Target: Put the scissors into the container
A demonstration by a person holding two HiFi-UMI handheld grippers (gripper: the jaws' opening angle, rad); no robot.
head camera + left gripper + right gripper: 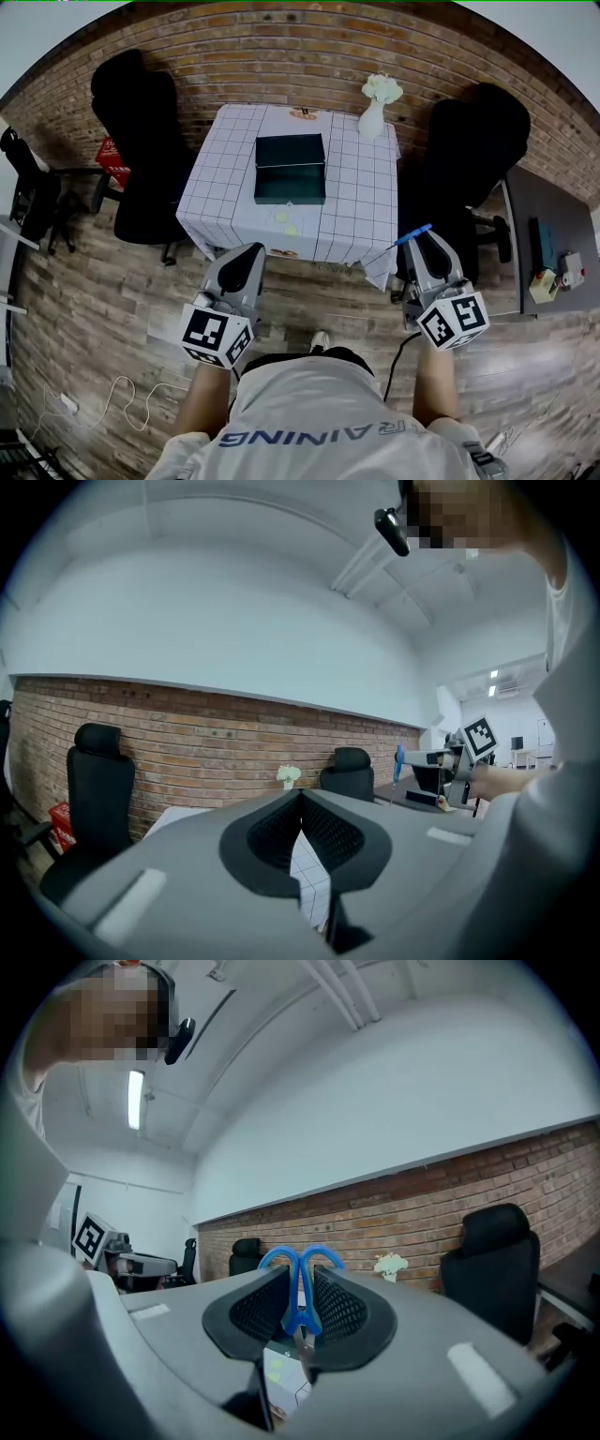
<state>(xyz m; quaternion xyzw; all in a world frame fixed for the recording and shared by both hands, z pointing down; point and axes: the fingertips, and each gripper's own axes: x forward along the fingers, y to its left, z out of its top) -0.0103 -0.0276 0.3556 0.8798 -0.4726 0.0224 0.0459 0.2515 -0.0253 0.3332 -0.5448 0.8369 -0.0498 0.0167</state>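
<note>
Blue-handled scissors [300, 1283] are clamped between the jaws of my right gripper [300, 1309], handles up and forward; in the head view the blue handle [413, 234] sticks out past the right gripper [427, 251], just off the table's right front corner. The dark green open container [291, 169] sits in the middle of the white checked table [225, 178], well ahead of both grippers. My left gripper [242, 264] hangs before the table's front edge, jaws closed together with nothing between them [301, 832]. The right gripper with the blue handle [398, 761] shows in the left gripper view.
A white vase with flowers [375, 108] stands at the table's back right. Two yellow notes [286, 223] lie in front of the container. Black office chairs stand left [141, 150] and right [469, 169] of the table. A grey desk [553, 253] is at the far right.
</note>
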